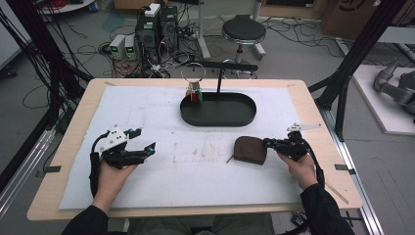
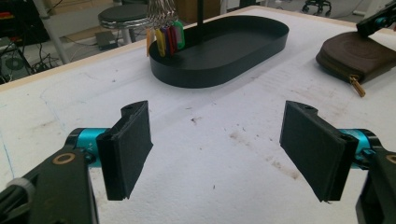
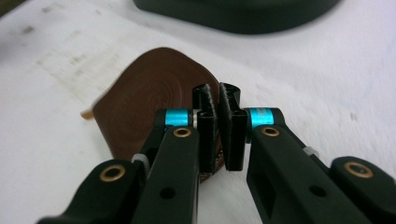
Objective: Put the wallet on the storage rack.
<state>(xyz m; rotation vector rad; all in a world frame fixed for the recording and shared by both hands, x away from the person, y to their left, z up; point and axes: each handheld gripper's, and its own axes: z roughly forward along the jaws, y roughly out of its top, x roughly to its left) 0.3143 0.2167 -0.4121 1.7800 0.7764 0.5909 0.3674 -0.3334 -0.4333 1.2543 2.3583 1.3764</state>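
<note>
A brown leather pouch (image 1: 250, 150) (image 2: 359, 53) (image 3: 149, 93) lies flat on the white mat, its zipper pull (image 2: 357, 86) pointing toward the near side. My right gripper (image 1: 266, 143) (image 3: 217, 100) is shut, its tips resting on the pouch's right edge; nothing shows between the jaws. My left gripper (image 1: 146, 138) (image 2: 217, 149) hovers wide open over bare mat at the left, well apart from the pouch. A black oval tray (image 1: 218, 120) (image 2: 219, 74) sits at the back centre, with coloured key tags (image 1: 194, 93) (image 2: 166, 39) hanging from a ring at its left end.
A thin black post stands in the tray (image 3: 233, 11). The white mat (image 1: 195, 181) covers most of the wooden table. Behind the table are a round stool (image 1: 243, 30), computer cases (image 1: 156, 27) and floor cables.
</note>
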